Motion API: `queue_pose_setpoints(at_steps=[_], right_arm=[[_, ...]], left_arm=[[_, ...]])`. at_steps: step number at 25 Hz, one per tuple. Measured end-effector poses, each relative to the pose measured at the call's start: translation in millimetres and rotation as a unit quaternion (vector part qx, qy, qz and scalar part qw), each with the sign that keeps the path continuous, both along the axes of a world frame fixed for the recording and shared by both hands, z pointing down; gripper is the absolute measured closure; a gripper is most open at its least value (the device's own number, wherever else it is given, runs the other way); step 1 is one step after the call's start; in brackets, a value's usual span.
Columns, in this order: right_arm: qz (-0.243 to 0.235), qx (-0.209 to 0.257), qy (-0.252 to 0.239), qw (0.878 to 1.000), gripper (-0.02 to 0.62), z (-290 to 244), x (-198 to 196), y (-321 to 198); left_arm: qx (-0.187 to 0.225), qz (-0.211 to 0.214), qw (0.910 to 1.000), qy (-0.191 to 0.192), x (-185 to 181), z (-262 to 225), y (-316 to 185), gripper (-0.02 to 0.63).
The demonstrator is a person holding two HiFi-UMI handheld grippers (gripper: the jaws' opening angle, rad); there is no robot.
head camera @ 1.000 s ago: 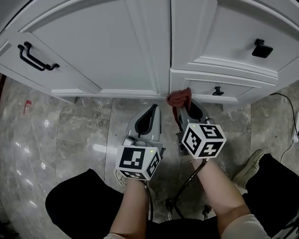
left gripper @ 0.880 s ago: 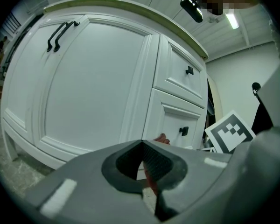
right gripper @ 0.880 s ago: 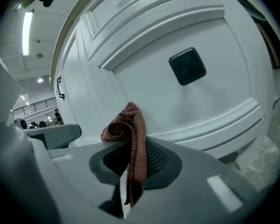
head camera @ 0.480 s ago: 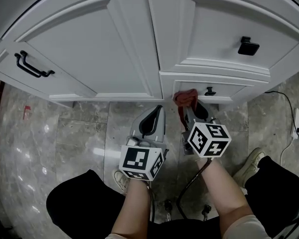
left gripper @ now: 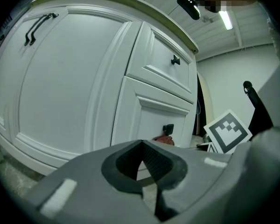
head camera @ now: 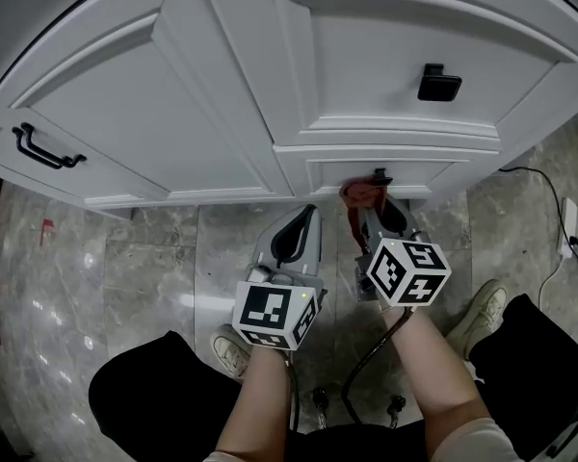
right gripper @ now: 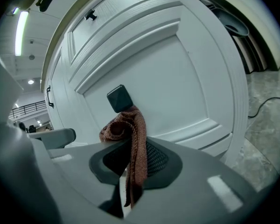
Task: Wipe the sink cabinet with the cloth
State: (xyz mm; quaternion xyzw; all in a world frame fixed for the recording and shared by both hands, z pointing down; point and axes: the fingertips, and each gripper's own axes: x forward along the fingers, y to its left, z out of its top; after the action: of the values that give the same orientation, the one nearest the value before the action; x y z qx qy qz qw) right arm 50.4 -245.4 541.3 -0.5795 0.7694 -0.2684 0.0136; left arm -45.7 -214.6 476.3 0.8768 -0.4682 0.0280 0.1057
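Note:
The white sink cabinet fills the top of the head view. A reddish-brown cloth is pinched in my right gripper, which is shut on it. The cloth is bunched against the lower drawer's front, just under its small black knob, and a strip of it hangs down between the jaws of the right gripper. My left gripper hovers beside it to the left, a little off the cabinet, shut with nothing in it. In the left gripper view the cloth shows past the left gripper.
A long black handle sits on the left door and a square black knob on the upper drawer. The floor is grey marble. A black cable and a white power strip lie at the right. A shoe is near my right arm.
The right gripper has carried the cloth rightward along the cabinet's bottom, from the seam beside the door to the lower drawer's knob. The left gripper has kept its place.

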Motion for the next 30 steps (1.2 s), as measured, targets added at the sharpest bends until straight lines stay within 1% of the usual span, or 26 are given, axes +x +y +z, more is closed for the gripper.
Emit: queue_pose_setpoints(at_steps=[6,12,17,21,25,30], right_arm=[[0.025,-0.005,-0.002,1.0,0.509,0,28,3],[0.056,-0.003,0.008,0.998,0.508,0,65,8],[0.077,-0.002,0.017,0.997,0.508,0,86,10],[0.096,-0.007,0.043,0.994,0.508,0,107,13],[0.1,-0.014,0.07,0.992,0.506,1,122,19],[0.152,-0.041,0.067,0.985,0.512,9,164,30]], left_arm=[[0.001,0.013,0.9999,0.0,20,-1,-1,0.606],[-0.002,0.027,0.9996,-0.003,37,2,1,0.606],[-0.006,0.036,0.9993,-0.004,49,5,1,0.606],[-0.003,0.04,0.9992,0.001,58,1,0,0.606],[0.0,0.047,0.9989,0.008,71,-3,0,0.606],[0.001,0.056,0.9984,0.008,84,-5,3,0.606]])
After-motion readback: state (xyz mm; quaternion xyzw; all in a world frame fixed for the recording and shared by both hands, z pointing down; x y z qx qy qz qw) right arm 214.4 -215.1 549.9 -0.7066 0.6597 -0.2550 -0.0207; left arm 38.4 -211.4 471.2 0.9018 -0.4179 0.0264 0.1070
